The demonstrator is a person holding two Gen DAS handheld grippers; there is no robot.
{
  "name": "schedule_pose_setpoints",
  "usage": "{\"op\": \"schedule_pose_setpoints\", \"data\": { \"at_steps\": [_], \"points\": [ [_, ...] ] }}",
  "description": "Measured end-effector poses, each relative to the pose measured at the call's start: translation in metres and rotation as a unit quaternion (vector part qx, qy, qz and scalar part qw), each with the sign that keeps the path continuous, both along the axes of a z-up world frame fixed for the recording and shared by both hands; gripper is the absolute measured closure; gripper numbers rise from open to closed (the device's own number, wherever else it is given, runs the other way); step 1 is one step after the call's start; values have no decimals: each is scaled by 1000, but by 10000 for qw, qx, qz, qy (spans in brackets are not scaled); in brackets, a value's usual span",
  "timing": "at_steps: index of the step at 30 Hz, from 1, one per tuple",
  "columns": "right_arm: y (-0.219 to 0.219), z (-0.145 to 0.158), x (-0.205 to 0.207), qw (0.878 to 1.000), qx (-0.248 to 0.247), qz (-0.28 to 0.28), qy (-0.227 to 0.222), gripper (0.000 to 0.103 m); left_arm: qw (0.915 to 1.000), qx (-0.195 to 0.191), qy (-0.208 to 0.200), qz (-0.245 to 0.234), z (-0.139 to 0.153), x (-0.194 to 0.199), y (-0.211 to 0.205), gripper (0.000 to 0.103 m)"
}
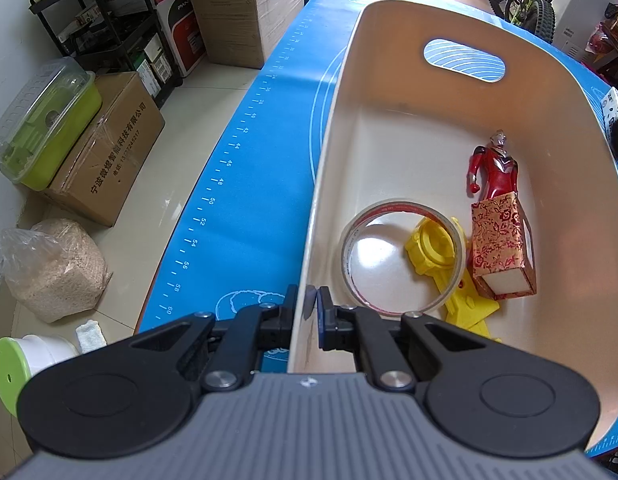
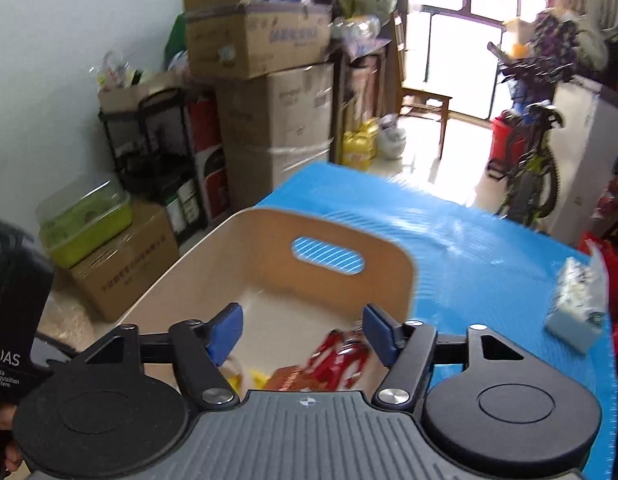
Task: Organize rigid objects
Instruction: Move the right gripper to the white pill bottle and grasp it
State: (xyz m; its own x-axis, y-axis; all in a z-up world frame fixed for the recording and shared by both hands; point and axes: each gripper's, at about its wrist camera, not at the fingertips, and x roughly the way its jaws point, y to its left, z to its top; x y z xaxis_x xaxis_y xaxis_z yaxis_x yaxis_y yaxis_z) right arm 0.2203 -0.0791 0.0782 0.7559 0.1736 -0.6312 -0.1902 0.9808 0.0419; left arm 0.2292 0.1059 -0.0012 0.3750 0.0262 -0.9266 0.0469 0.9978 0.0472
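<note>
Seen from the left wrist: left claw [image 1: 310, 300] pinched tight on the near-left rim of the cream bin [image 1: 341, 128], one finger outside the wall, one inside. Bin standing on the blue mat [image 1: 245, 184] that covers the worktop, close to the worktop's left edge, with an oval handle hole in its far wall.

Inside the bin, from left to right along the near part of the floor: a roll of clear tape [image 1: 401, 258] lying flat; under and through its ring a yellow plastic toy [image 1: 433, 252], reaching toward the near wall; just beside it, touching, a small box with red flower pattern [image 1: 499, 242], tilted, its white end turned to the near side. Behind the box, leaning at the right wall, a red and silver figure [image 1: 493, 166], legs hidden by the box.

Seen from the right wrist, blurred: right claw [image 2: 305, 334] spread wide and holding nothing, above the near end of the bin [image 2: 269, 256]. Below it the red figure [image 2: 341, 354] and the patterned box [image 2: 293, 378]. Near the right edge of the worktop, well apart from the bin, a white and blue packet [image 2: 577, 312].
</note>
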Motion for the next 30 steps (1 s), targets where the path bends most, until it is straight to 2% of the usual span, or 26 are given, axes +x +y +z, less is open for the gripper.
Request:
{"op": "schedule_pose_setpoints", "data": {
  "at_steps": [6, 10, 15, 25, 30],
  "points": [
    [-41, 5, -2, 9979, -50, -641, 6, 22, 10000, 1, 0, -1, 0, 0, 0, 93],
    [-65, -7, -3, 9948, -185, -996, 116, 13, 10000, 4, -1, -1, 0, 0, 0, 93],
    [-86, -34, -9, 9897, -418, -1346, 266, 12, 10000, 7, -2, -2, 0, 0, 0, 93],
    [-108, -94, -4, 9824, -419, -1597, 868, 12, 10000, 12, -1, -2, 0, 0, 0, 93],
    [-119, -122, -2, 9776, -234, -1748, 1149, 12, 10000, 20, -1, -3, 0, 0, 0, 92]
  ]
}}
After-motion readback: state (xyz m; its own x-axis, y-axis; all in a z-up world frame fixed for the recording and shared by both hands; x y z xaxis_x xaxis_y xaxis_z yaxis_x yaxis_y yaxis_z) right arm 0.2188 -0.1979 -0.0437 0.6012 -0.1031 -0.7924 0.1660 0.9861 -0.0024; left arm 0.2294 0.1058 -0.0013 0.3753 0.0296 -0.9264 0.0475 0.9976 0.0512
